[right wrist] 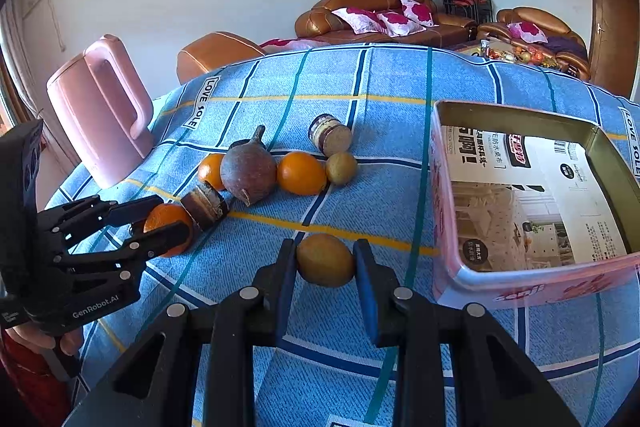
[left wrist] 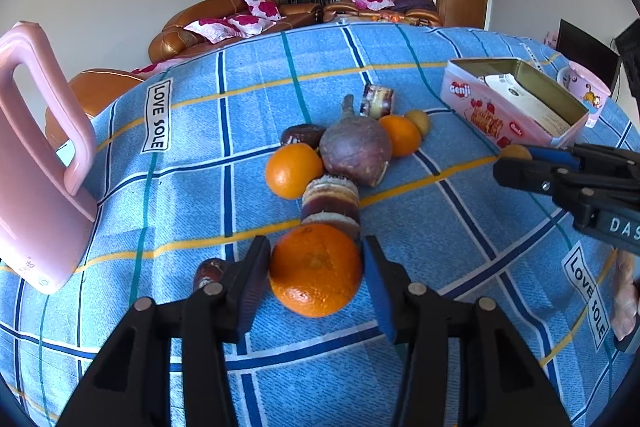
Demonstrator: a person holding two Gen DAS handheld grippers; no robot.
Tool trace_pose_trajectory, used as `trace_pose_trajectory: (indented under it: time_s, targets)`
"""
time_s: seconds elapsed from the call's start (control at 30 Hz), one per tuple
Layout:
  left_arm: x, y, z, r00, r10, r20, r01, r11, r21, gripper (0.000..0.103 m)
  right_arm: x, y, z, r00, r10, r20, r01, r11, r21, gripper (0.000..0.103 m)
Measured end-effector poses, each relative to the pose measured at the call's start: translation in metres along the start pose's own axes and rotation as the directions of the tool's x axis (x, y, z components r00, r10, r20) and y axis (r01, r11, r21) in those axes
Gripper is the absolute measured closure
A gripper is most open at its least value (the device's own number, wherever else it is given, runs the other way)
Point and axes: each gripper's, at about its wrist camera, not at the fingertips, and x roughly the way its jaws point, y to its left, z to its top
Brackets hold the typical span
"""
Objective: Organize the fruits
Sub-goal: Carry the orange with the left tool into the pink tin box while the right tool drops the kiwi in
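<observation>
Bare checked cloth [right wrist: 392, 195] is lying between the fruit cluster and the open pink tin [right wrist: 448, 211], leaving a lane toward the far edge. The tin's near wall is standing just right of the right gripper [right wrist: 325, 259], crowding that side. Directly ahead of the left gripper [left wrist: 316, 269], a layered cake slice [left wrist: 331, 205] and a large purple fruit [left wrist: 355, 151] are blocking the way forward. A pink jug [left wrist: 36, 163] is standing well off to the left, with open cloth before it.
</observation>
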Motion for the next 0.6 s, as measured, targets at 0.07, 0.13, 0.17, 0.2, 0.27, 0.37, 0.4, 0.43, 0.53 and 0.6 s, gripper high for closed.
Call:
trace_pose_trajectory:
  time_s: [0.07, 0.13, 0.17, 0.2, 0.27, 0.37, 0.4, 0.43, 0.53, 0.6]
  targets:
    - [0.006, -0.005, -0.001, 0.999, 0.052, -0.011, -0.052, 0.998, 0.031, 0.052, 0.0, -0.001, 0.0, 1.0, -0.002, -0.002, 0.002, 1.0, 0.002, 0.072]
    - [0.007, -0.009, -0.001, 0.998, 0.061, -0.009, -0.06, 0.997, 0.039, 0.054, 0.003, 0.0, 0.001, 1.0, 0.0, -0.012, 0.0, 1.0, 0.002, 0.072]
    - [0.007, -0.008, -0.002, 0.999, 0.047, -0.01, -0.046, 0.998, 0.031, 0.055, 0.003, 0.0, 0.0, 1.0, 0.001, -0.013, -0.001, 1.0, 0.002, 0.072]
    - [0.006, -0.006, -0.001, 0.999, 0.038, -0.009, -0.038, 0.999, 0.019, 0.055, 0.003, 0.0, 0.0, 1.0, 0.0, -0.013, 0.0, 1.0, 0.001, 0.072]
    - [0.004, -0.001, -0.001, 0.999, 0.032, -0.001, -0.032, 0.999, -0.007, 0.056, 0.002, 0.001, 0.001, 1.0, -0.007, -0.005, 0.007, 1.0, 0.0, 0.072]
    - [-0.005, 0.008, 0.001, 0.999, 0.028, 0.038, -0.026, 0.998, -0.05, 0.056, -0.001, -0.003, 0.002, 1.0, -0.002, 0.015, 0.002, 1.0, 0.017, 0.072]
    - [-0.01, 0.011, 0.002, 0.997, 0.026, 0.067, -0.021, 0.997, -0.071, 0.056, -0.003, -0.005, 0.003, 1.0, 0.006, 0.026, -0.007, 1.0, 0.027, 0.072]
    - [-0.015, 0.014, 0.003, 0.994, 0.024, 0.102, -0.015, 0.996, -0.091, 0.056, -0.006, -0.007, 0.004, 0.999, 0.015, 0.04, -0.017, 0.999, 0.035, 0.072]
    - [-0.029, 0.018, 0.008, 0.979, 0.049, 0.199, -0.022, 0.991, -0.135, 0.056, -0.017, -0.012, 0.008, 0.996, 0.03, 0.086, -0.035, 0.998, 0.055, 0.072]
    - [-0.034, 0.017, 0.01, 0.968, 0.067, 0.241, -0.026, 0.985, -0.172, 0.056, -0.023, -0.016, 0.011, 0.992, 0.052, 0.115, -0.06, 0.996, 0.068, 0.072]
